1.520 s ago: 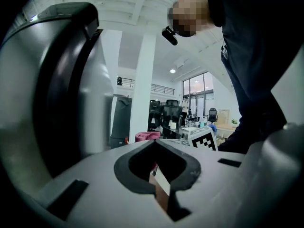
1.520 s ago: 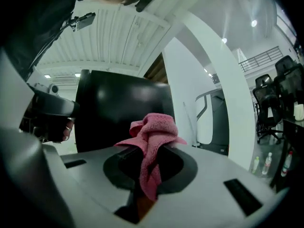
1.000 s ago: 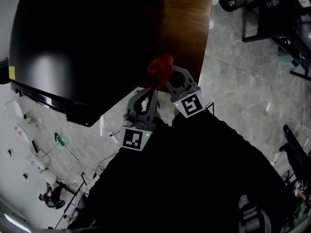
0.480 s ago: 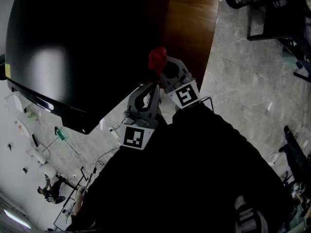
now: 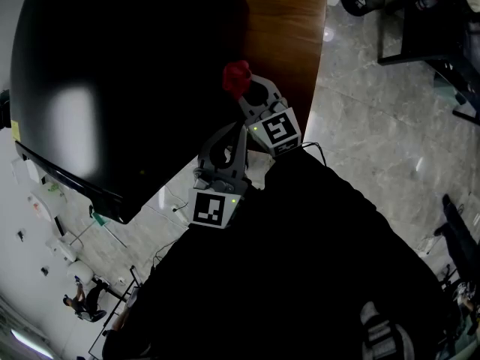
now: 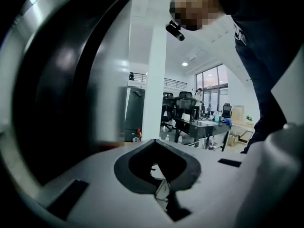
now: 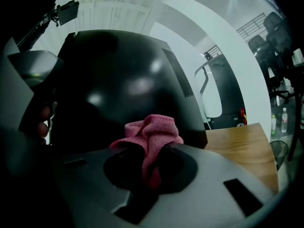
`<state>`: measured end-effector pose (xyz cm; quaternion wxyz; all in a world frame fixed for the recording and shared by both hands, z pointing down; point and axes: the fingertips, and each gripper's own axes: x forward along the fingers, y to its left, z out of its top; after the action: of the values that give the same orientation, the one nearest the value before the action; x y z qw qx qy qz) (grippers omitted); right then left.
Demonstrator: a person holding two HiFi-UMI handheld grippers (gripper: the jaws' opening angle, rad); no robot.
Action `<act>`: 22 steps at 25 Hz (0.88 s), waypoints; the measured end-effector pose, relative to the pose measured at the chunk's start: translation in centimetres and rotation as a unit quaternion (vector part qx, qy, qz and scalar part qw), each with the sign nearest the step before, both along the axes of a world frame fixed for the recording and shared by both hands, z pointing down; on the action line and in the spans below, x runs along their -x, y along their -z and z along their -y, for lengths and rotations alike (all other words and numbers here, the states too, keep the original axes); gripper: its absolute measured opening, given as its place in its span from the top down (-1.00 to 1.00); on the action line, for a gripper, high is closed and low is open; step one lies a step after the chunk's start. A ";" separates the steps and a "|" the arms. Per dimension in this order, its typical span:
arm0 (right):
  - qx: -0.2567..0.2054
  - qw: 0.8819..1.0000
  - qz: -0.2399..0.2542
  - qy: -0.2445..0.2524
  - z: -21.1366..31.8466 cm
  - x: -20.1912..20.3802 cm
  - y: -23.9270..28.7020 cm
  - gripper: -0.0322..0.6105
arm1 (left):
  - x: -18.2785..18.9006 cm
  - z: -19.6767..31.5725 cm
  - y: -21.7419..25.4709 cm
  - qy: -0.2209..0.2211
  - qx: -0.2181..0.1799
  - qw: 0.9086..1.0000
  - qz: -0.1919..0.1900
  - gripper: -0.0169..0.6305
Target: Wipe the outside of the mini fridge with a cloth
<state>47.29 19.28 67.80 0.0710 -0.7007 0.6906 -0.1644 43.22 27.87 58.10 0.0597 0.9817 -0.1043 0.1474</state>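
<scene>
Right gripper was pictured clamped on a bunched red cloth, which was pinched low in the jaws and bulged out beyond the fingertips, close against the glossy black side of the mini fridge; whether cloth and fridge were touching could not be made out. The left gripper was held with its jaws drawn together and nothing between them, the fridge's dark wall blurred just left of its fingers. Much of the head view was filled by the person's dark clothing, by which both hands were hidden, and the fridge was cut off at the top and left edges. A wooden tabletop was shown beyond and to the right of the right gripper's fingers, with a pale marbled floor alongside. Past the left gripper's fingers, a white column, a desk with office chairs and tall windows were recorded
</scene>
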 end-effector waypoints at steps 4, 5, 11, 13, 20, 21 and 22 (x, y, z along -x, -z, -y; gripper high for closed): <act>0.006 1.000 -0.005 -0.017 1.4 -3.5 -0.3 0.74 | -2.2 1.0 1.0 0.028 0.037 0.998 -0.036 0.93; 0.008 1.000 -0.007 -0.022 1.9 -4.4 -0.4 0.74 | -2.7 1.3 1.0 0.034 0.045 0.998 -0.042 0.93; 0.018 0.999 -0.023 -0.041 4.9 -9.6 -1.2 0.75 | -5.7 1.7 -0.4 0.024 0.029 0.999 -0.019 0.93; 0.021 0.998 -0.030 -0.048 5.5 -11.1 -1.5 0.76 | -6.4 1.8 -0.7 0.019 0.028 0.999 -0.013 0.93; 0.057 0.996 -0.050 -0.047 7.7 -15.1 -2.6 0.76 | -7.4 1.0 2.7 -0.009 0.008 0.999 -0.035 0.93; 0.066 0.996 -0.050 -0.042 7.8 -15.7 -2.7 0.76 | -7.3 0.5 3.1 -0.019 0.000 0.999 -0.039 0.93; 0.071 0.995 -0.055 -0.039 7.6 -16.4 -2.3 0.75 | -7.1 0.1 3.5 -0.028 -0.006 0.999 -0.043 0.93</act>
<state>63.67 11.69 70.07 -0.0107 -0.7387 0.6519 -0.1712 50.33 27.75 54.62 0.0541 0.9900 -0.0749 0.1064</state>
